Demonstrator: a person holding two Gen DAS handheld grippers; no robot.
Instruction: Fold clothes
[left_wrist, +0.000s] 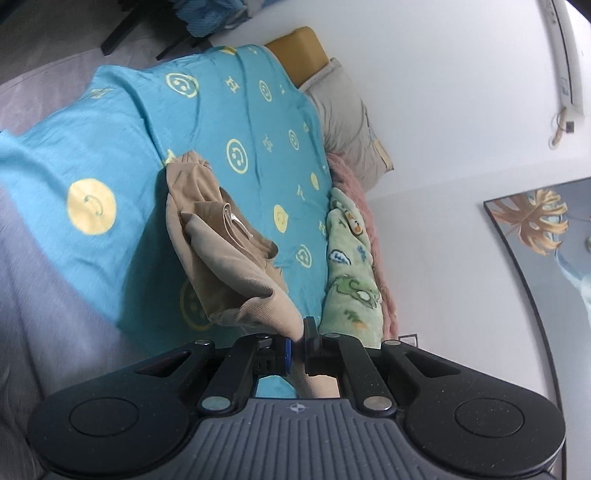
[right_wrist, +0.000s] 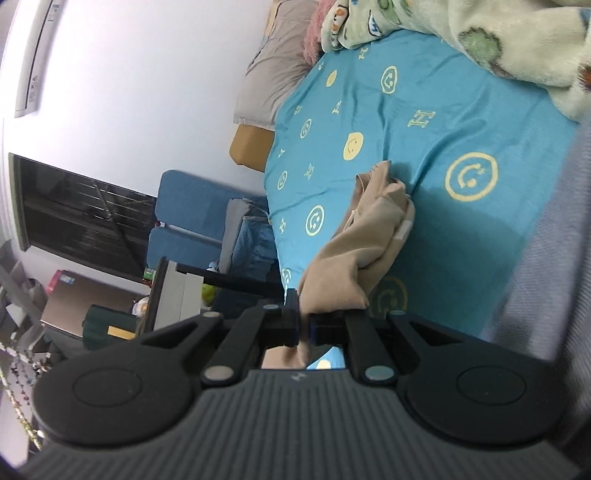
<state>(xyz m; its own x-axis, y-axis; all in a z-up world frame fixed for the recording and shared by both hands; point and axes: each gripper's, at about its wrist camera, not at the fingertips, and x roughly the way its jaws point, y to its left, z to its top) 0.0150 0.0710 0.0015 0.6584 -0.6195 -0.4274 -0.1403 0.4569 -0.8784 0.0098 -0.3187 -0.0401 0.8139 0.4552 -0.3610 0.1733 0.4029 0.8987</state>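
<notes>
**Soft beige garment pinched by both tools above the bed**

The beige garment (left_wrist: 221, 251) lies bunched on the blue sheet (left_wrist: 110, 155) of the bed, toward the side edge that faces the room and away from the wall side, where a green blanket (left_wrist: 351, 266) is heaped. Part of it rests on the sheet and part rises toward the two tools.

The left tool (left_wrist: 298, 343) is pressed together on a fold of the beige cloth; the cloth passes between its fingers and continues behind them. The right tool (right_wrist: 304, 325) also pinches an edge of the same garment (right_wrist: 369, 236), with its fingers closed on the fabric.

The garment looks thin and finely knitted, so I judge it to be very light, limp and a little stretchy. It will not keep any shape by itself; it sags and wrinkles wherever it is not supported. It is not fragile, but a smooth knit like this can slip out of a shallow pinch. A better hold is on a hem or seam, where the cloth is thicker, and at two far-apart corners, so that it can be spread flat on the sheet before folding. A small white tag (right_wrist: 404, 229) shows at one edge and may help to find the inner side.
</notes>
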